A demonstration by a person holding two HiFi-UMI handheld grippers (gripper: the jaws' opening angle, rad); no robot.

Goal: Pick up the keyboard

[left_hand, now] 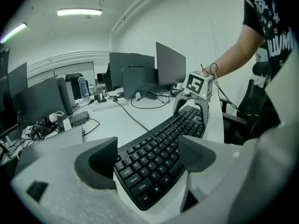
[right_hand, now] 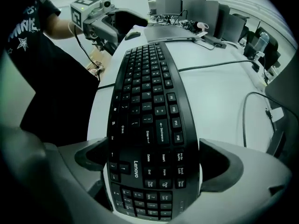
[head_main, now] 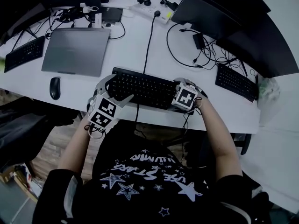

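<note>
A black curved keyboard (head_main: pixel 145 88) lies along the front edge of the white desk (head_main: pixel 219 113), its cable (head_main: pixel 148 41) running back. My left gripper (head_main: pixel 114 88) is at the keyboard's left end and my right gripper (head_main: pixel 176 94) at its right end. In the left gripper view the keyboard (left_hand: pixel 159 157) sits across the left gripper (left_hand: pixel 149 155), both pads against its long edges, with the right gripper (left_hand: pixel 191 107) at the far end. In the right gripper view the keyboard (right_hand: pixel 147 106) fills the right gripper (right_hand: pixel 156 164), both pads touching its edges. I cannot tell if it is off the desk.
A closed grey laptop (head_main: pixel 76 50) and a black mouse (head_main: pixel 55 87) lie left of the keyboard. Other keyboards sit at the far left (head_main: pixel 24 52) and right (head_main: pixel 236 81). Monitors (head_main: pixel 205 15), a power strip (head_main: pixel 149 10) and loose cables crowd the back.
</note>
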